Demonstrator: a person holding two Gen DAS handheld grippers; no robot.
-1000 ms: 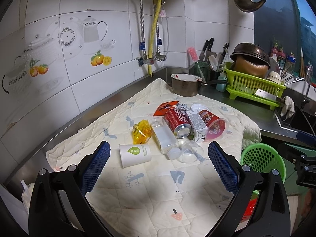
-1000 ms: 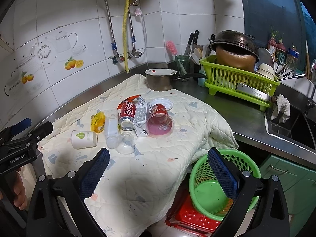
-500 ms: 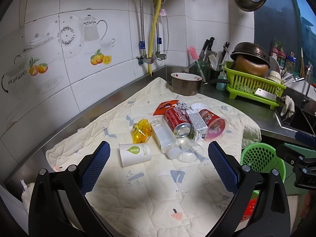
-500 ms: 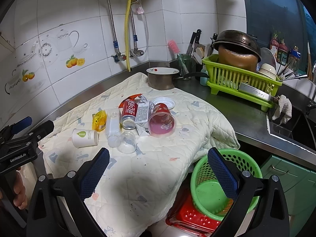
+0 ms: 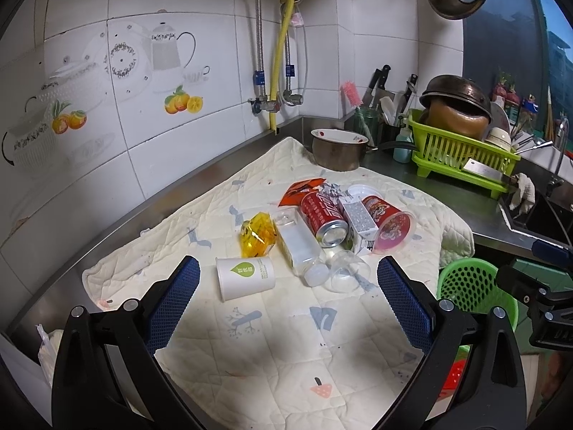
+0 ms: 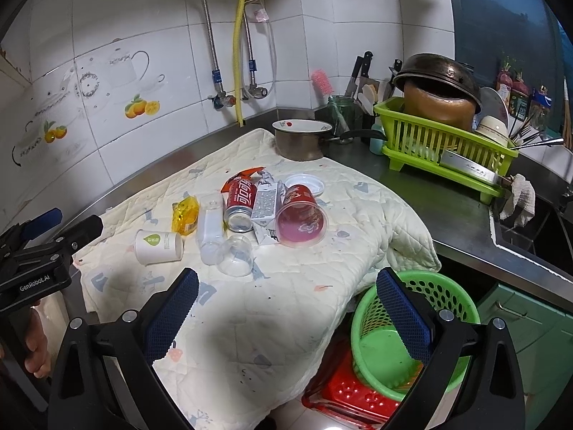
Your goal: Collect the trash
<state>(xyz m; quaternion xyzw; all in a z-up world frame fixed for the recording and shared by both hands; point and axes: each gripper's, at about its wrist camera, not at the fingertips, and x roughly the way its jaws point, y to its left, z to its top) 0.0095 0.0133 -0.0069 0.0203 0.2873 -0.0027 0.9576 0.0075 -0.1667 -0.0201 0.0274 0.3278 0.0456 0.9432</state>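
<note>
The trash lies clustered on a quilted cloth (image 5: 272,337) over the desk: a white paper cup (image 5: 245,277) on its side, a yellow wrapper (image 5: 257,238), a clear plastic bottle (image 5: 299,244), a red cola can (image 5: 324,214), a small carton (image 5: 360,220) and a red cup (image 5: 388,223). A green basket (image 6: 404,337) sits below the desk's edge. The left tool (image 5: 288,304) and right tool (image 6: 286,313) both hover wide open, holding nothing.

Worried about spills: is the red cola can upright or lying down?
Lying down. The red cola can rests on its side on the quilted cloth, its top end facing the camera. Whether it holds liquid: cannot tell.
</note>
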